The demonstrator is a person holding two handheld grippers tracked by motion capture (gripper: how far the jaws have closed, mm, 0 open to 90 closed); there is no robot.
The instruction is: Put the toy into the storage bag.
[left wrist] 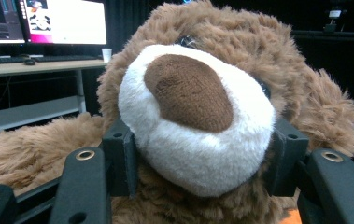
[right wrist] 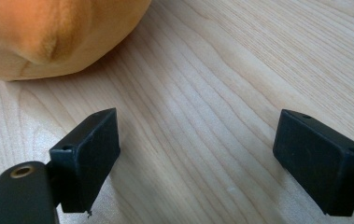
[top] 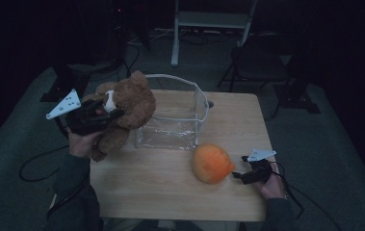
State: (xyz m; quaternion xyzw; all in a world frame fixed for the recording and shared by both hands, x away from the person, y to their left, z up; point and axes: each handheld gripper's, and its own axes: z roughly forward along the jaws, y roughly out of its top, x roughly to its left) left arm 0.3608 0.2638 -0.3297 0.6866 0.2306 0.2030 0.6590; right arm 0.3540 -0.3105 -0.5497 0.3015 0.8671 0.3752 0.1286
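Note:
A brown teddy bear (top: pixel 127 108) hangs at the table's left edge, beside a clear plastic bin (top: pixel 175 113). My left gripper (top: pixel 104 111) is shut on the bear's white muzzle (left wrist: pixel 198 140), its black pads pressing in from both sides under the brown nose. An orange plush ball (top: pixel 212 162) lies on the wooden table (top: pixel 170 187) in front of the bin. My right gripper (top: pixel 237 175) rests low at the table's right edge, just right of the ball. Its jaws stand open over bare wood (right wrist: pixel 198 140), with the orange ball (right wrist: pixel 48 32) ahead and to the left.
The clear bin stands open-topped at the table's middle back. Beyond the table a grey stand (top: pixel 209 19) and dark chair frames (top: pixel 257 62) stand on the floor. A desk with monitors (left wrist: pixel 48 23) shows behind the bear.

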